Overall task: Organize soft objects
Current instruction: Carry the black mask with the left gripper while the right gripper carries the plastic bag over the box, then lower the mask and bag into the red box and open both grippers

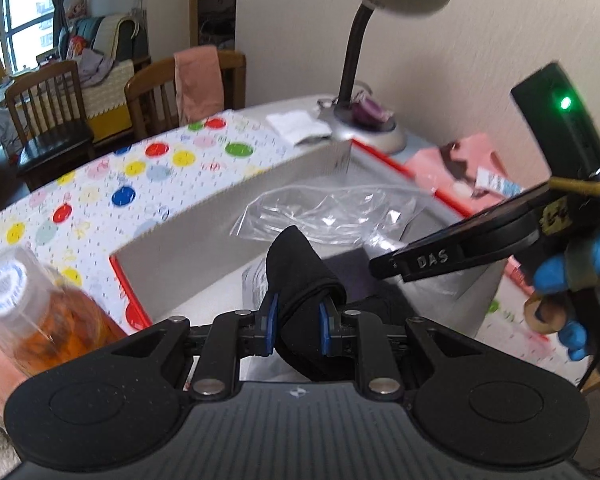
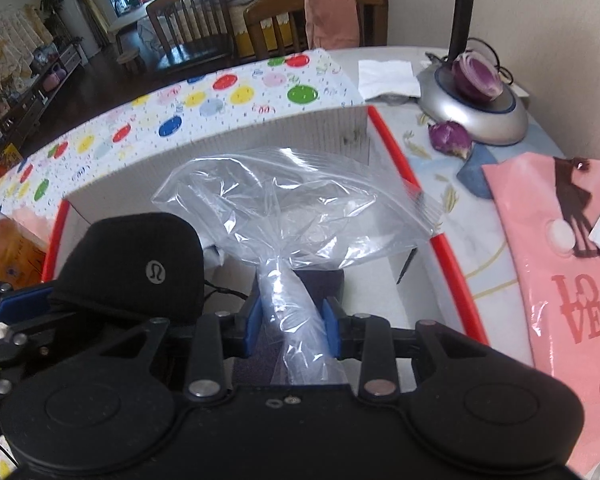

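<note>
Two hand-held grippers worked above one open cardboard box (image 2: 228,148) with a red rim and a lid patterned in coloured dots. The left gripper (image 1: 298,320) had its blue pads nearly together, pinched on one folded black cloth item (image 1: 296,264) bearing a small round logo; the cloth rose ahead of the pads and hung beneath them. The right gripper (image 2: 292,320) stood narrow, its two blue pads pressed against the bunched neck of one clear zip bag (image 2: 296,204), which ballooned forward of the fingers over the inside of the box. From the right wrist view the black cloth (image 2: 136,264) sat just left of the right gripper, near the bag's neck but not inside it. Beneath the right gripper lay one dark purple folded fabric (image 2: 319,280) on the box floor. Beyond the box, ahead and to the right of both grippers, stood one desk lamp (image 2: 475,108) with a silver base; one halved red onion (image 2: 477,76) rested on that base and one purple onion piece (image 2: 449,138) lay beside it. One white paper napkin (image 2: 385,76) lay ahead, one pink bag printed LOVE (image 2: 571,280) to the right, and one bottle of amber liquid (image 1: 48,312) to the left of the left gripper. Two wooden chairs stood farther off, one draped with a pink towel (image 2: 331,12).
</note>
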`<state>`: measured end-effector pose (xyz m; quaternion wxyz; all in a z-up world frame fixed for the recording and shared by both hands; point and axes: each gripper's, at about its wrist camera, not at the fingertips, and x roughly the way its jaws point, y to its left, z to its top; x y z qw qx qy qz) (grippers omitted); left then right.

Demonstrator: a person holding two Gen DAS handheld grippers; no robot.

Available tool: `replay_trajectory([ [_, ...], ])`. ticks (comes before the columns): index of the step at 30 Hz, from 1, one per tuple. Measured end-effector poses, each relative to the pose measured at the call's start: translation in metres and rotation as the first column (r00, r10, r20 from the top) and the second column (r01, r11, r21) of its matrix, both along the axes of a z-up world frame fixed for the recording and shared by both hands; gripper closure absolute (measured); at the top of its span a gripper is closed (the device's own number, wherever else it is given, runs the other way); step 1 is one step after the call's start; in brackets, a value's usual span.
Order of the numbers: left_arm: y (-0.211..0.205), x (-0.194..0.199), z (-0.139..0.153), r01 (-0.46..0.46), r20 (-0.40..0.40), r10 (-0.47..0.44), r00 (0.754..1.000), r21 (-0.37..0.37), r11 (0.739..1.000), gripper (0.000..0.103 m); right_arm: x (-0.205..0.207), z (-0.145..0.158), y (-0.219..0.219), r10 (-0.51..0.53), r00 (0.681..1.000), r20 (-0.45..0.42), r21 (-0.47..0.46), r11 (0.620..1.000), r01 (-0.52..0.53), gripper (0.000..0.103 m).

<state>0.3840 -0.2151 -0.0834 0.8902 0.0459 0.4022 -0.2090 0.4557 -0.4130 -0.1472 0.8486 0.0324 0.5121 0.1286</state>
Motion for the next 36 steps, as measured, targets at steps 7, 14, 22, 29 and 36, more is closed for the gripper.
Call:
replay_trajectory([
  [7,0.001,0.001,-0.021,-0.005,-0.055,0.006,0.998,0.031,1.0,0.083,0.002,-0.012,0.002,0.014,1.0,-0.027,0.001,1.0,-0.014,0.069],
  [14,-0.001,0.0,-0.029,0.0,-0.07,0.004,0.998,0.055,0.998,0.082,0.0,-0.018,0.007,0.022,0.999,-0.039,-0.011,1.0,-0.022,0.058],
  [22,-0.004,-0.005,-0.031,0.001,-0.077,0.005,0.997,0.076,0.997,0.078,-0.004,-0.017,0.005,0.016,1.0,-0.025,-0.01,1.0,-0.016,0.045],
  [29,0.0,-0.01,-0.03,-0.01,-0.093,0.014,0.996,0.051,0.999,0.055,-0.012,-0.01,0.004,0.01,1.0,-0.009,0.0,1.0,-0.01,0.039],
  [36,0.002,-0.024,-0.018,0.008,-0.043,-0.007,0.999,0.029,1.0,0.027,-0.025,0.004,0.005,0.019,1.0,0.023,0.011,1.0,-0.019,0.034],
])
